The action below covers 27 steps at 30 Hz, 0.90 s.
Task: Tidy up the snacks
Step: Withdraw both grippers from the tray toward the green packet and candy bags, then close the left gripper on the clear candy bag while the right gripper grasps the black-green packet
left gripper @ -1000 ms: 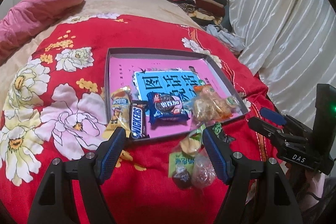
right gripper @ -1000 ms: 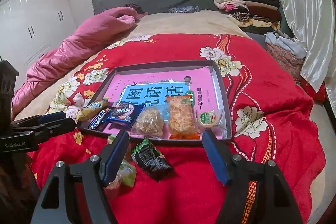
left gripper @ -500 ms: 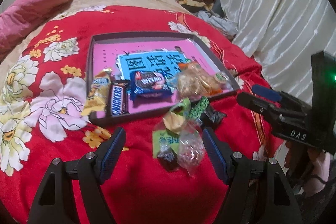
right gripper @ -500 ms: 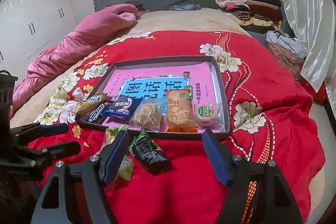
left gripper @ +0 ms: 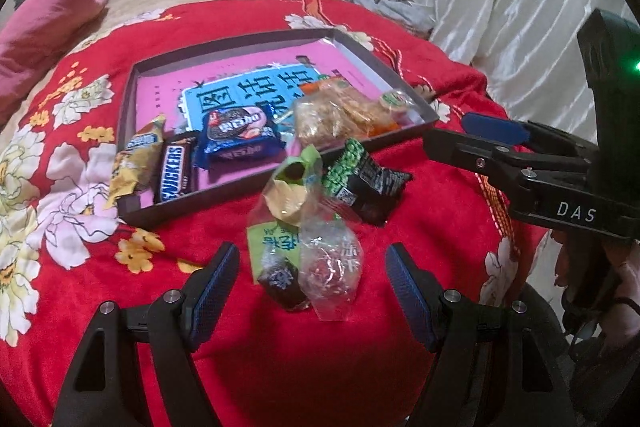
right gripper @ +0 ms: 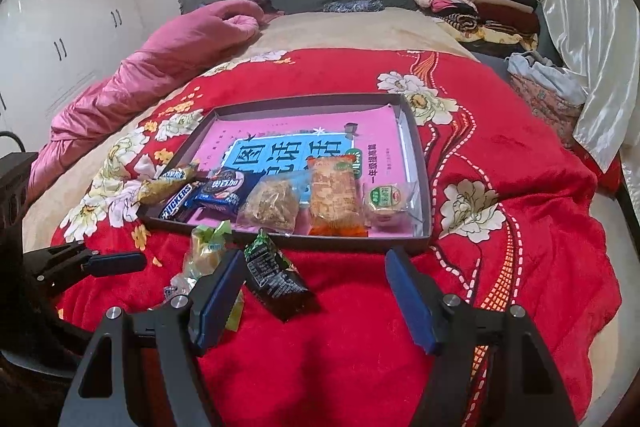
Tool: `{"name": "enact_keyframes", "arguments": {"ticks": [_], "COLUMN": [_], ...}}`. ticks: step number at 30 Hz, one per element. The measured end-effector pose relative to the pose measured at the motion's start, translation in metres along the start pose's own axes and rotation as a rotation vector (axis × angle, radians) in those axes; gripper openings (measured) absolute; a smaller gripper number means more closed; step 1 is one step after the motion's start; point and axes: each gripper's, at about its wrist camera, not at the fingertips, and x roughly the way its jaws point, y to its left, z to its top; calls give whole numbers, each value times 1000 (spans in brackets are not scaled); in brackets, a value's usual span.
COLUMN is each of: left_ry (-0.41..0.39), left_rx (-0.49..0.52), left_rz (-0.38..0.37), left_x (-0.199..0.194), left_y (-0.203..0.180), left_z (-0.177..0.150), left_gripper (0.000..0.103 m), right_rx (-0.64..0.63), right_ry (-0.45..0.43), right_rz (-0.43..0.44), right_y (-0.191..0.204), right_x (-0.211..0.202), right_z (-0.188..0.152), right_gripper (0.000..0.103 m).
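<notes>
Left gripper (left gripper: 312, 283) spread wide, holding nothing, hanging above the red floral blanket (left gripper: 280, 367) on the bed. Between its blue pads (left gripper: 214, 281), but touching neither: two small wrapped sweets side by side, a dark one (left gripper: 282, 281) and a clear-wrapped one (left gripper: 330, 267), lying on a green-labelled clear packet (left gripper: 272, 241). Just beyond them, a crumpled pale-green and cream wrapper (left gripper: 290, 187) and a black-and-green packet (left gripper: 362, 183), both on the blanket, close to the near rim of the tray.

Right gripper (right gripper: 316, 291) also parted, empty, seen from the left wrist camera at the right edge, level with the tray's near corner. From the right wrist camera, black-and-green packet just inside its left pad (right gripper: 218, 297), not gripped; the pale-green wrapper partly hidden behind that pad.

One shallow grey tray (right gripper: 420, 163) with a pink-and-blue printed sheet (right gripper: 280, 135) lining it. Six snacks in a row along its near edge, counted from the right wrist camera: a yellow packet (right gripper: 164, 183) hanging over the left rim, a Snickers bar (right gripper: 178, 201), a blue Oreo pack (right gripper: 220, 193), a clear bag of brownish crisp pieces (right gripper: 272, 207), an orange-edged cracker bag (right gripper: 334, 197), a small round green-lidded cup (right gripper: 386, 201).

Five loose pieces outside the tray in all, though the small heap may hide more.
</notes>
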Motion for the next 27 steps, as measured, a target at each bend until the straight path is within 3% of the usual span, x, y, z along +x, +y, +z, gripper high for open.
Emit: {"name": "enact_keyframes", "arguments": {"ticks": [3, 13, 27], "left_ry": [7, 60, 118], "left_rx": [28, 66, 107], "left_rz": [21, 19, 33], "left_x": [5, 20, 36], "left_y": [-5, -9, -7], "left_z": [-1, 4, 3], "left_gripper": [76, 58, 56], "right_rx": [-15, -143, -379], "right_ry": [15, 93, 120], "right_rz": [5, -39, -32], "right_y": [1, 5, 36], "right_x": [4, 23, 50], "right_z": [-2, -13, -18], "right_gripper": [72, 72, 72]}}
